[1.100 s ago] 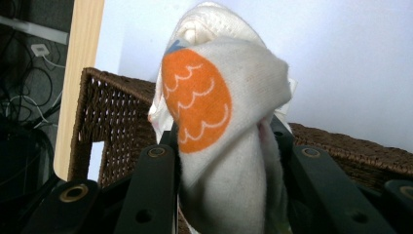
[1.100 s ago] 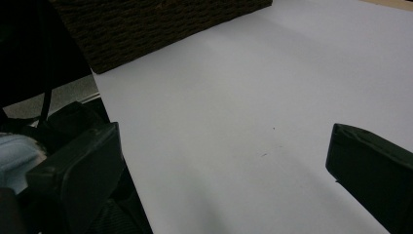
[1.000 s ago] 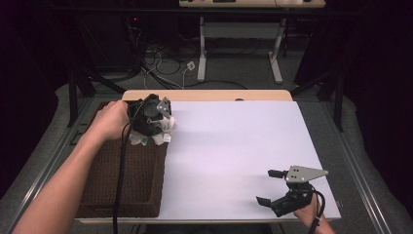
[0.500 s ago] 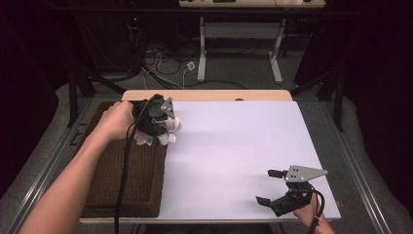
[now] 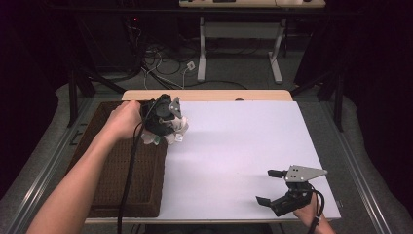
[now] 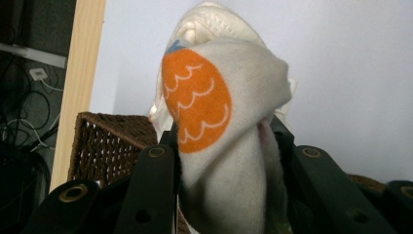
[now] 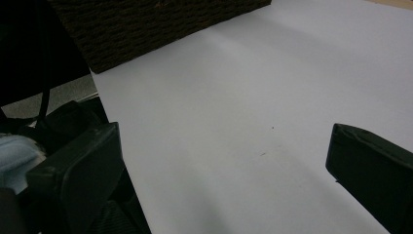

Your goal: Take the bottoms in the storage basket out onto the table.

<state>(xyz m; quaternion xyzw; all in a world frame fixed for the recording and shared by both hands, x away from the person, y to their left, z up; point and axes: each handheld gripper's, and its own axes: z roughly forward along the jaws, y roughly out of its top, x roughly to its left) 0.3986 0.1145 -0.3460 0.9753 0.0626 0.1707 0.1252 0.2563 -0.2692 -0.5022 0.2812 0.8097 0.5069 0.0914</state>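
The left tool (image 5: 168,127) is clenched on a bundle of white socks (image 6: 229,146), one with an orange patch, held above the wicker basket's (image 5: 117,180) inner edge. It should carry them well onto the white bench (image 5: 243,146) before letting go. Since a second ago, the bundle has edged slightly rightward. The right tool (image 5: 272,191) rests with jaws apart.

Lab – floor cables (image 5: 160,58), desk legs (image 5: 202,53) behind.
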